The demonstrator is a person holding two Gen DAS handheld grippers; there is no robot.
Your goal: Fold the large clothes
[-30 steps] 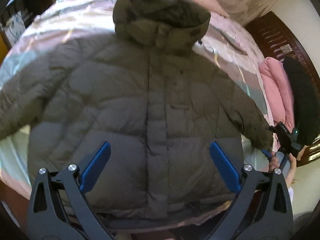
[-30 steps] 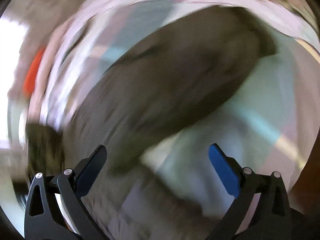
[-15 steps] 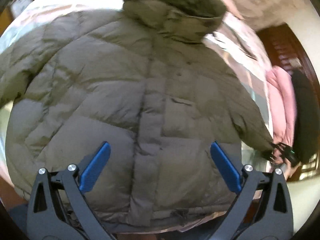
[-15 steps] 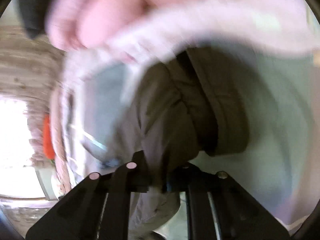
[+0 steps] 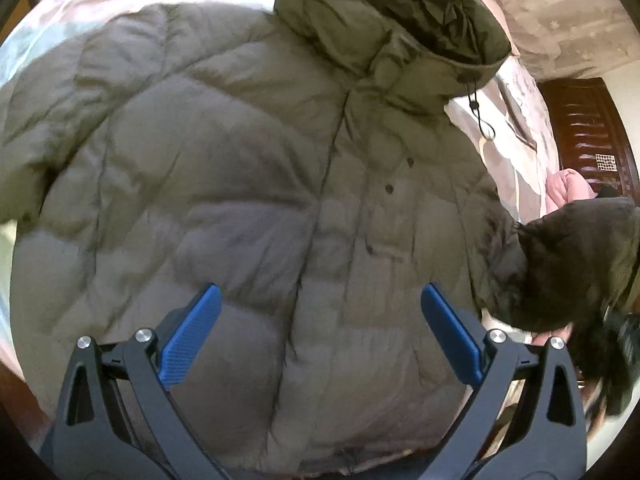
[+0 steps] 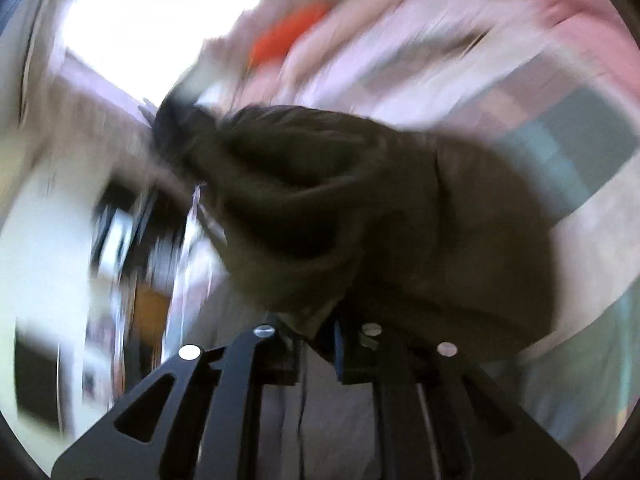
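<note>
An olive hooded puffer jacket [image 5: 240, 208] lies front up on the bed, hood [image 5: 400, 12] at the far end. My left gripper [image 5: 320, 336] is open and empty, hovering above the jacket's lower front. The jacket's right sleeve [image 5: 560, 264] is lifted off the bed at the right edge of the left wrist view. My right gripper [image 6: 320, 332] is shut on that sleeve [image 6: 360, 208], which bunches in front of its camera; this view is blurred by motion.
The bed has a pale pink, grey and blue patterned sheet [image 5: 516, 128]. A pink garment [image 5: 568, 188] lies at the right bed edge beside a dark wooden headboard or cabinet [image 5: 588, 132]. Something orange [image 6: 288, 36] lies at the far end.
My right gripper closed on the sleeve cuff and lifted it up and inward over the jacket. My left gripper moved closer above the jacket, staying open.
</note>
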